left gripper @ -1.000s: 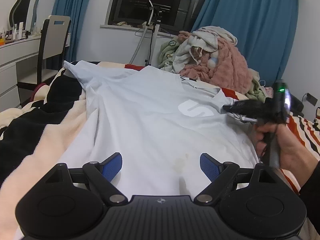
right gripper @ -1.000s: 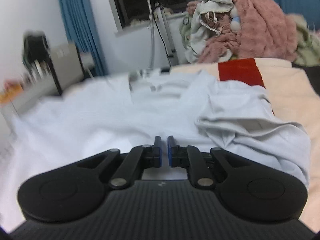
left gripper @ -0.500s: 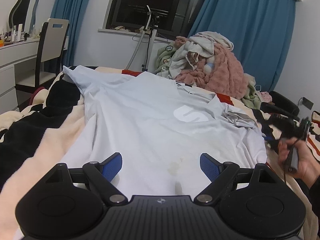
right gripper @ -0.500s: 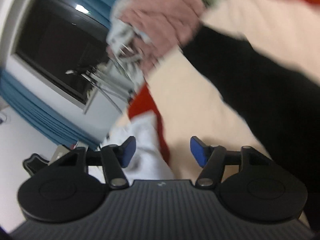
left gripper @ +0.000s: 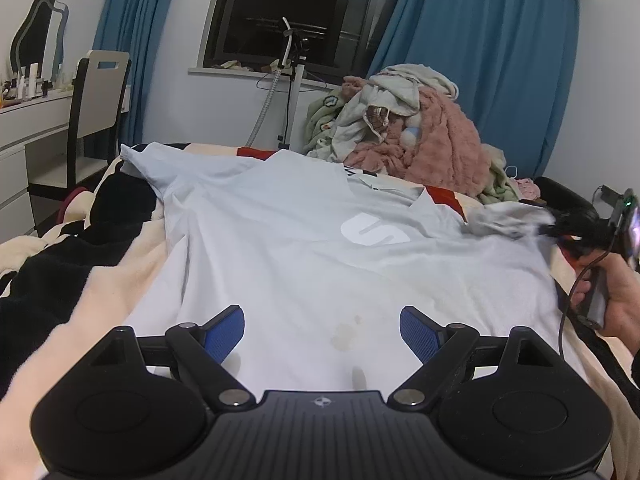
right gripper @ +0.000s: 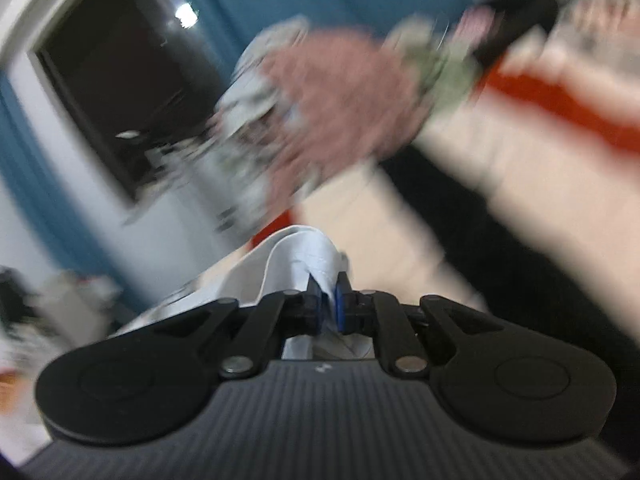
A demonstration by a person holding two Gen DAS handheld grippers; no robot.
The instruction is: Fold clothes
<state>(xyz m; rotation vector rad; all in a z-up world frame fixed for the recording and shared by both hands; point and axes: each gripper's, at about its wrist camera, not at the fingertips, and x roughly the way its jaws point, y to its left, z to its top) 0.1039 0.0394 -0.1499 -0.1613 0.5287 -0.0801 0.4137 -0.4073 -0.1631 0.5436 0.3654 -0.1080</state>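
Observation:
A pale blue T-shirt [left gripper: 304, 240] with a white logo lies spread on the bed, collar at the far end. My left gripper [left gripper: 322, 326] hovers open over the shirt's near hem, nothing between its blue pads. At the right edge of the left wrist view, a hand holds my right gripper [left gripper: 550, 230], which pulls the shirt's right sleeve [left gripper: 504, 220] outward. In the blurred right wrist view my right gripper [right gripper: 328, 306] is shut on a bunch of that sleeve [right gripper: 298, 252].
A pile of clothes and a pink fleece [left gripper: 416, 136] sits at the bed's far end. The bedspread [left gripper: 80, 264] is cream, black and red. A chair [left gripper: 98, 108] and white dresser [left gripper: 24, 128] stand at left; blue curtains flank a dark window [left gripper: 296, 16].
My right gripper, open half a second ago beside the bed, has shut on the shirt's right sleeve and draws it outward. The left gripper has stayed open over the hem.

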